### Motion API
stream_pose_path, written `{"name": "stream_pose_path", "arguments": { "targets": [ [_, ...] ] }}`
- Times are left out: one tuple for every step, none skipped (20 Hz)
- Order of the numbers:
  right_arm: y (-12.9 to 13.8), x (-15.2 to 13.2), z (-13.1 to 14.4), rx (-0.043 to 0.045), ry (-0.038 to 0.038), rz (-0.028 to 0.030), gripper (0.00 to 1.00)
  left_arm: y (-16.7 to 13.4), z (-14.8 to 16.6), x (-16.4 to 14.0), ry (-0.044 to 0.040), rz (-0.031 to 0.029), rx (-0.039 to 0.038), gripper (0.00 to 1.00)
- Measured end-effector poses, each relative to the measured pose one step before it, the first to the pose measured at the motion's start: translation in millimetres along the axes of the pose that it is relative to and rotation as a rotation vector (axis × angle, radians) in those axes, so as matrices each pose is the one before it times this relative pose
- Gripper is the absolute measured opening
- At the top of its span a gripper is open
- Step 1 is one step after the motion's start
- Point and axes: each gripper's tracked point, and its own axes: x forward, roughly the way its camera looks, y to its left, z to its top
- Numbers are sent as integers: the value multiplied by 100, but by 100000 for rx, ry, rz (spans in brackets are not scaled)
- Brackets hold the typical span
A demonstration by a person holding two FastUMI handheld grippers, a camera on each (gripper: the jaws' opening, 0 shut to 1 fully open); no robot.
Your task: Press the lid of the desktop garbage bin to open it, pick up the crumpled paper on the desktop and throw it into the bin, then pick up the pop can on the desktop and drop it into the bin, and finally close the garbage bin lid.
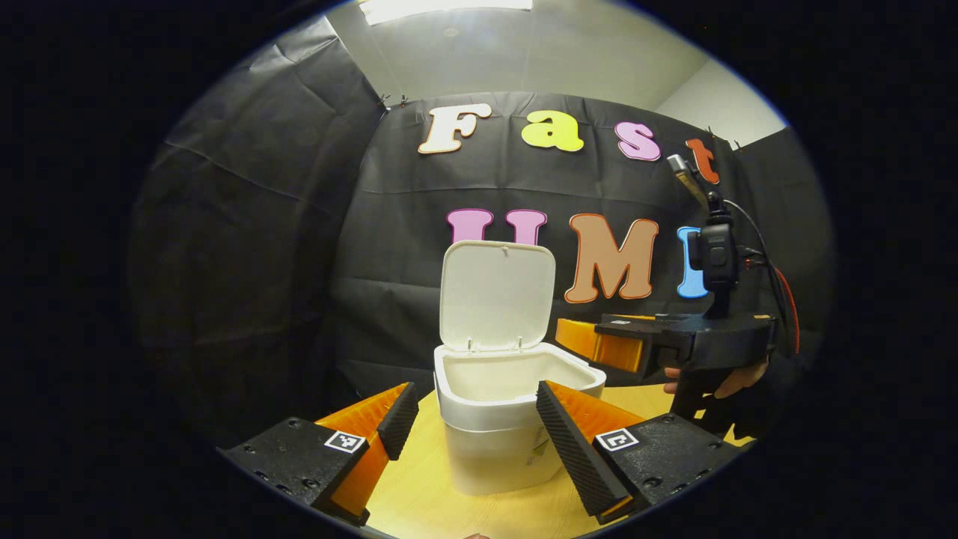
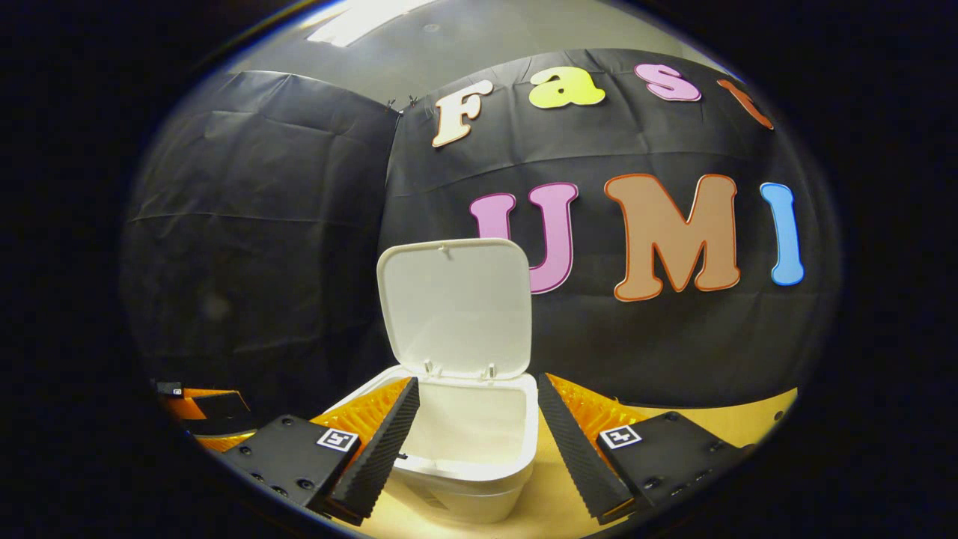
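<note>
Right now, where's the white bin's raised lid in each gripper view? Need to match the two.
Left gripper view: the white square plastic lid stands upright at centre, hinged on the far rim of the white plastic garbage bin, above the gap between that gripper's fingers.
Right gripper view: the same lid stands just left of centre, larger in the picture.
Shared landmark: the pale wooden tabletop under the bin.

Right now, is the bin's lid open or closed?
Open. The lid stands upright at the back of the bin, hinged along the rear rim, and you can see down into the white inside in both views.
</note>
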Motion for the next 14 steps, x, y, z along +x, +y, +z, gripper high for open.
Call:
{"name": "stream_pose_path", "arguments": {
  "targets": [
    [-584,-589,351,-640,-1212,-1412,100,-529,183,229,-345,-957,14,95],
    [-746,-616,361,-491,-1198,-1554,100,-563,8,222,-256,-992,78,96],
    [-797,-687,305,-399,-1196,-1457,100,-586,84,226,-275,-1181,27,96],
    [-775,-723,351,-625,-1077,-1673,100,-696,222,221,-374,-1306,80,96],
    [-1103,-732,391,-717,-1160,-1961,100,-708,38,294,-212,-1369,52,95],
    [-1154,-787,306,-551,-1015,-2058,100,-783,137,145,-396,-1460,67,95],
    [-1271,-714,379,-243,-1050,-2039,100,-821,223,271,-433,-1523,97,95],
    [-1168,-751,287,210,-883,-2089,100,-911,215,393,-445,-1532,20,95],
    [-1226,-766,185,459,-649,-2124,100,-947,80,357,-290,-1691,122,95],
    [-1160,-805,303,595,-518,-2091,100,-908,123,304,-295,-1530,1,95],
    [-1145,-893,114,471,-357,-2032,100,-921,149,178,-310,-1536,-115,95],
    [-1174,-740,136,95,-258,-1955,100,-858,154,211,-328,-1662,-216,95],
    [-1280,-688,39,-232,-107,-2315,100,-945,54,197,-339,-1647,-192,95],
    [-1360,-746,50,-431,-47,-2502,100,-894,157,238,-289,-1611,-108,95]
  ]
}}
